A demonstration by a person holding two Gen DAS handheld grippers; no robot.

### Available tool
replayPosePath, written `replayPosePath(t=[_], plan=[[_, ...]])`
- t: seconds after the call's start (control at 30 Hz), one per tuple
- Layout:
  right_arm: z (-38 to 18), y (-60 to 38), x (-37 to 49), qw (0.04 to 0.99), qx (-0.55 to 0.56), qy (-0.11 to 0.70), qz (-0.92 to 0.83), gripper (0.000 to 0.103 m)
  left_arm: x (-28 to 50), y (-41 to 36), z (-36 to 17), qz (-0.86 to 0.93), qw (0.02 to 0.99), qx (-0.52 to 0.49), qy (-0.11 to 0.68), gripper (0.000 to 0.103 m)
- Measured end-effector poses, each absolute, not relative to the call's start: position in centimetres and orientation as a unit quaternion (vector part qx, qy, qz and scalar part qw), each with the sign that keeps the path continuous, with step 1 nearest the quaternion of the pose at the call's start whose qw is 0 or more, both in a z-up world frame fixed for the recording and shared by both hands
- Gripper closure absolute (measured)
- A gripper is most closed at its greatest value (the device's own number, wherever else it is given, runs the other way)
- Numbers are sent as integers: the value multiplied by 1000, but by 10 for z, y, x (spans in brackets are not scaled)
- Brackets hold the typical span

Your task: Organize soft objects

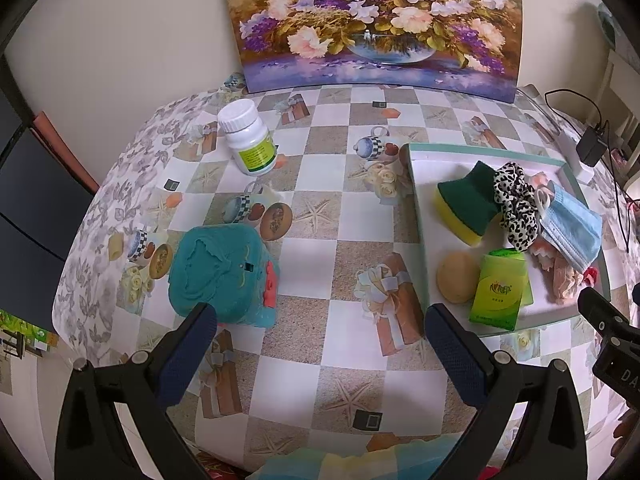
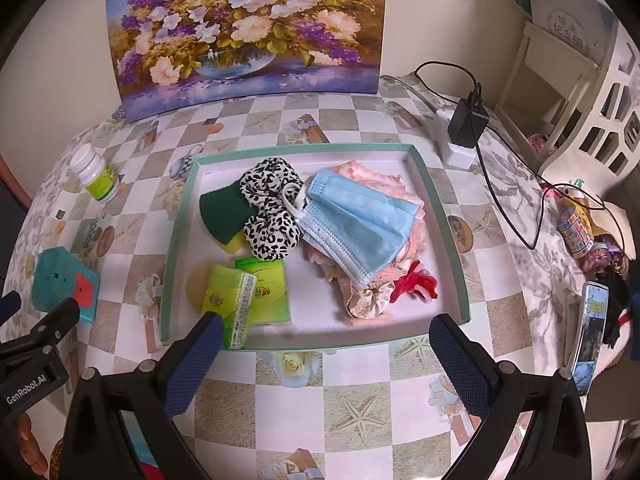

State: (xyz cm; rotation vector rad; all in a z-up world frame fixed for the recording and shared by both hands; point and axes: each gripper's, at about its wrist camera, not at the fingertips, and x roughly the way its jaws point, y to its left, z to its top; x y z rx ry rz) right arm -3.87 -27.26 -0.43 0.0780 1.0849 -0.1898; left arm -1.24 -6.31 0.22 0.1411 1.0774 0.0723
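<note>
A shallow green-rimmed tray [image 2: 440,208] [image 1: 416,200] holds soft items: a green-and-yellow sponge [image 2: 220,216] [image 1: 464,208], a leopard scrunchie [image 2: 268,208] [image 1: 514,204], a blue face mask [image 2: 360,220] [image 1: 572,232], pink lace cloth [image 2: 360,304], a red yarn piece [image 2: 416,284], a round tan sponge [image 1: 456,276] and green tissue packs [image 2: 236,300] [image 1: 500,292]. My left gripper [image 1: 320,320] is open and empty over the tablecloth, left of the tray. My right gripper [image 2: 326,332] is open and empty at the tray's near rim.
A teal box with a red patch [image 1: 220,276] [image 2: 64,284] sits left of the tray. A white pill bottle [image 1: 248,136] [image 2: 96,176] stands further back. A flower painting [image 1: 376,20] leans on the wall. A charger with cables [image 2: 466,120] and a phone [image 2: 588,332] lie right.
</note>
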Motion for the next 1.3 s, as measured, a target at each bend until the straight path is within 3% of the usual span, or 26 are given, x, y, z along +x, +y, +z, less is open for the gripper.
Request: replayPosePath(t=[1.3], plan=[[-6,-272,-38,849,36,519,-92,0,-12,-60,4,36,857,65,510,0]])
